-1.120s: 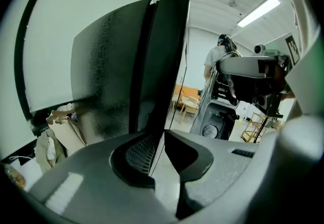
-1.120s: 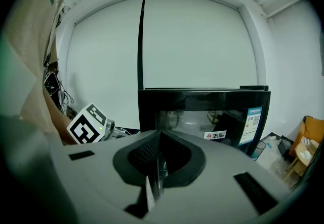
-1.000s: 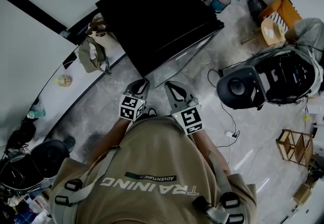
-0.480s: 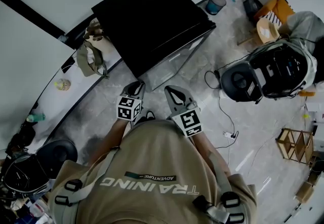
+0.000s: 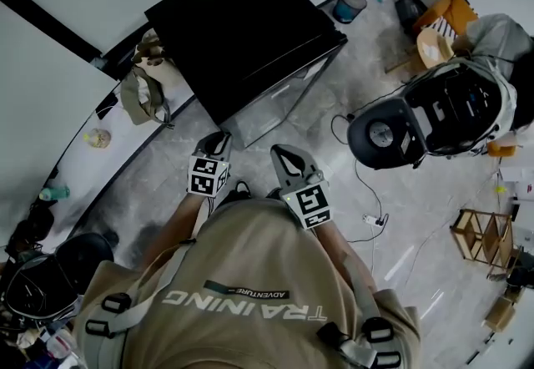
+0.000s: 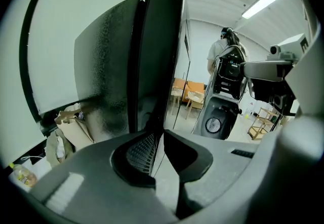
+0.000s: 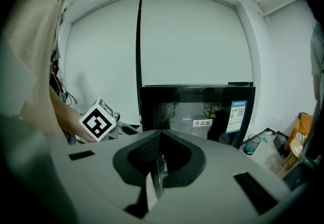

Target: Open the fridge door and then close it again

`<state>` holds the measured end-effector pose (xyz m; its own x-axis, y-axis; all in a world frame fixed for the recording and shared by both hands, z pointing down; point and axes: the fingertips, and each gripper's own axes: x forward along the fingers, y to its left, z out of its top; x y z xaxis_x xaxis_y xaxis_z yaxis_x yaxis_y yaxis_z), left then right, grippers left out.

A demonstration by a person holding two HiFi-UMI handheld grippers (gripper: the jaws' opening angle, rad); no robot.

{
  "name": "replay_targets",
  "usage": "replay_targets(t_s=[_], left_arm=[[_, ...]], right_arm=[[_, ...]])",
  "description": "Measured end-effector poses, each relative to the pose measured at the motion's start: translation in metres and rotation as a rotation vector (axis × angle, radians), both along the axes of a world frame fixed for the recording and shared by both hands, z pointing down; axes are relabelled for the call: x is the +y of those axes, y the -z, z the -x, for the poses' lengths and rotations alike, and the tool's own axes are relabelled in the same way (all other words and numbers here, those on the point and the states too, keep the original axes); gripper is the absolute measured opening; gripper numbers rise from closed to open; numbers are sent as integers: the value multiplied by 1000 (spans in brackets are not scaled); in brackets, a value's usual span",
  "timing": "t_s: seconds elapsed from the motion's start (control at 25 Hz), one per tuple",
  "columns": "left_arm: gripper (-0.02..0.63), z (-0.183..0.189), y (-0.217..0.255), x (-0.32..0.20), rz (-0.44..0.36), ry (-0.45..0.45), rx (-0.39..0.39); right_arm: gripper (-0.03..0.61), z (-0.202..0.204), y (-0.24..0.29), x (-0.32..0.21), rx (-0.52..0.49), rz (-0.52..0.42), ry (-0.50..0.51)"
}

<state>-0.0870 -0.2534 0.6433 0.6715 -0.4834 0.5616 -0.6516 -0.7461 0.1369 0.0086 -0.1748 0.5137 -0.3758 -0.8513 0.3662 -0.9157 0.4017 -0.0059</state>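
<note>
You're in a workroom or test lab, not a home. Ahead of your left gripper (image 5: 215, 140) a black fridge (image 5: 242, 33) stands alone against bare white walls, on a polished stone-look floor (image 5: 334, 100). Off to the right of your right gripper (image 5: 282, 154) sits a black-and-white machine (image 5: 425, 117), with a loose cable (image 5: 365, 188) lying across the floor near it. Further right stands a small wooden rack (image 5: 480, 238), and beyond the machine lie orange boxes (image 5: 455, 12). A strip light (image 6: 262, 1) runs along the ceiling.
</note>
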Motion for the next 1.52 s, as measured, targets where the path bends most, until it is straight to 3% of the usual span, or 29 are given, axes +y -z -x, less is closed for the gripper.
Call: replay_targets(t_s=[0.68,1.12,1.28,1.52], left_arm=[[41,-15,-16,44,-19,-9,-20],[40,-25,-6,55,16,6,45],[40,-35,-9,77,50,-1,38],[38,-54,-9,100,78,56,4]], right_arm=[[2,2,-6,15,16,-5,18],[2,3,-22,42,4,42,-59],[2,8,-29,57,-19,49,-19],[2,-17,-19,60,-60,15,47]])
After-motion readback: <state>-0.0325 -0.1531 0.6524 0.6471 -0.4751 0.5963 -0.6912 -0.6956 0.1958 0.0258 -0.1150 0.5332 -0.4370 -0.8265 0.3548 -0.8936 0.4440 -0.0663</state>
